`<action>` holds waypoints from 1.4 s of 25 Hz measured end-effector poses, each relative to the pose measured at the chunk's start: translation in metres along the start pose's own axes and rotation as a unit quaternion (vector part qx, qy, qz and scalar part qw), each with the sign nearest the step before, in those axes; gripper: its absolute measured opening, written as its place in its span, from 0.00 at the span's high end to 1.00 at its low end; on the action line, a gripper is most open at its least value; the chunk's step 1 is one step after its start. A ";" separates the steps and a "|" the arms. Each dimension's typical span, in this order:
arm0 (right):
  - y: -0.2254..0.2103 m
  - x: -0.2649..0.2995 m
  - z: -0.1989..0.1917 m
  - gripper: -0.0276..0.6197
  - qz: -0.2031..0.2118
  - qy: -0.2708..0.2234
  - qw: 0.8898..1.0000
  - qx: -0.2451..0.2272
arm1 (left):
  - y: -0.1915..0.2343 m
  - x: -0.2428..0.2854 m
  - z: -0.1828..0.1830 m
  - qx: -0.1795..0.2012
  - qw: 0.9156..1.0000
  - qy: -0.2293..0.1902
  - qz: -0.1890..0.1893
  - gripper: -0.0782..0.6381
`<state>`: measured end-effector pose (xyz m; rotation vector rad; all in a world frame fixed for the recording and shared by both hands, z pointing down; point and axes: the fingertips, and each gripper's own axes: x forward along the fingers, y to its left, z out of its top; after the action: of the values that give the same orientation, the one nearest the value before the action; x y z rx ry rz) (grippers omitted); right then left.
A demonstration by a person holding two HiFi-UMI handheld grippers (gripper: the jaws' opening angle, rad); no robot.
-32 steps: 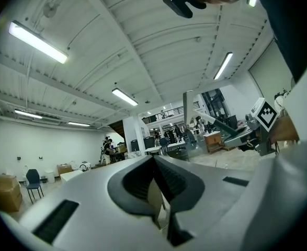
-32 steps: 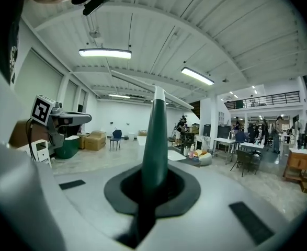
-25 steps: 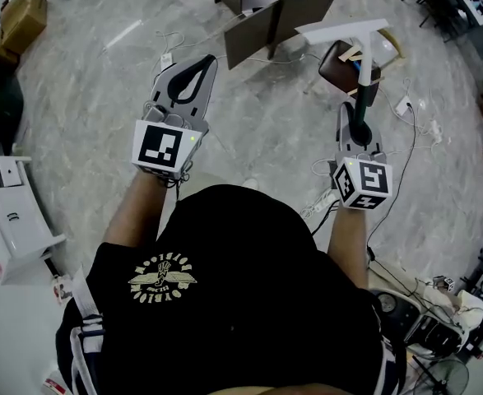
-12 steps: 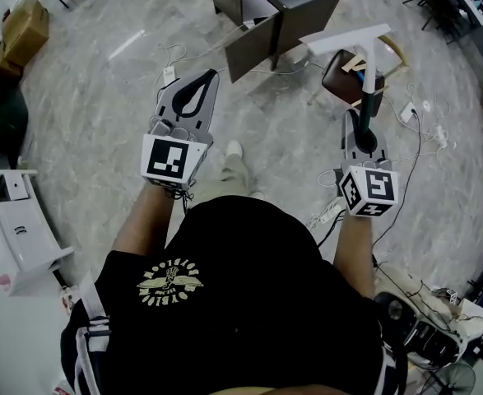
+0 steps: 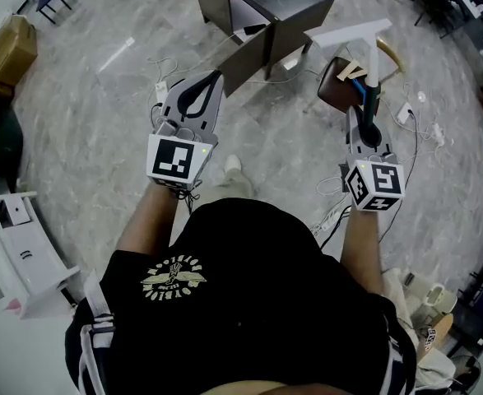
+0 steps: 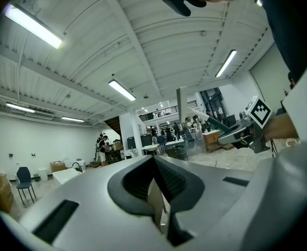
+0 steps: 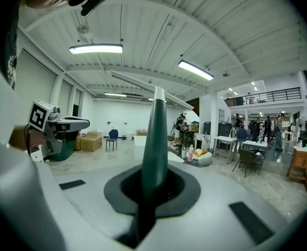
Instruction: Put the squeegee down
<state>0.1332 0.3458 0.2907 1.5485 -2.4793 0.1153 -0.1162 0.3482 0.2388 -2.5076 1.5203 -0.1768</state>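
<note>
Squeegee (image 5: 373,60) held upright, not yet put down
The right claw (image 5: 364,123) grips it by its dark handle, blade at top, high above the floor (image 5: 93,113), likely to keep it clear; the left claw (image 5: 211,79) is closed on nothing.

Grey marble floor (image 5: 85,130) is spreading around a dark desk (image 5: 294,6); a brown chair (image 5: 333,77) is standing just beside it, cables (image 5: 418,126) lying near
</note>
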 end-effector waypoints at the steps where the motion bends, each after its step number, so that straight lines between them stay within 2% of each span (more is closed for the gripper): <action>1: -0.003 0.011 0.005 0.91 -0.001 -0.001 1.000 0.000 | 0.008 0.009 -0.001 0.002 1.000 -0.001 -0.001 0.86; 7: -0.004 0.068 0.024 0.91 0.001 0.002 1.000 -0.004 | 0.060 0.052 -0.016 -0.002 1.000 0.021 -0.001 0.86; 19: 0.005 0.163 0.046 0.91 -0.024 0.011 1.000 -0.007 | 0.142 0.121 -0.038 -0.002 1.000 0.000 -0.029 0.86; 24: 0.002 0.211 0.033 0.91 -0.040 0.026 0.999 -0.008 | 0.177 0.152 -0.059 -0.006 0.999 -0.020 -0.032 0.86; 35: -0.025 0.230 0.034 0.91 -0.043 0.039 0.998 -0.003 | 0.167 0.190 -0.059 -0.016 0.998 0.011 -0.056 0.86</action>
<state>0.0539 0.1265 0.3074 1.6136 -2.3475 0.1502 -0.1848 0.0983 0.2562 -2.6254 1.4024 -0.1979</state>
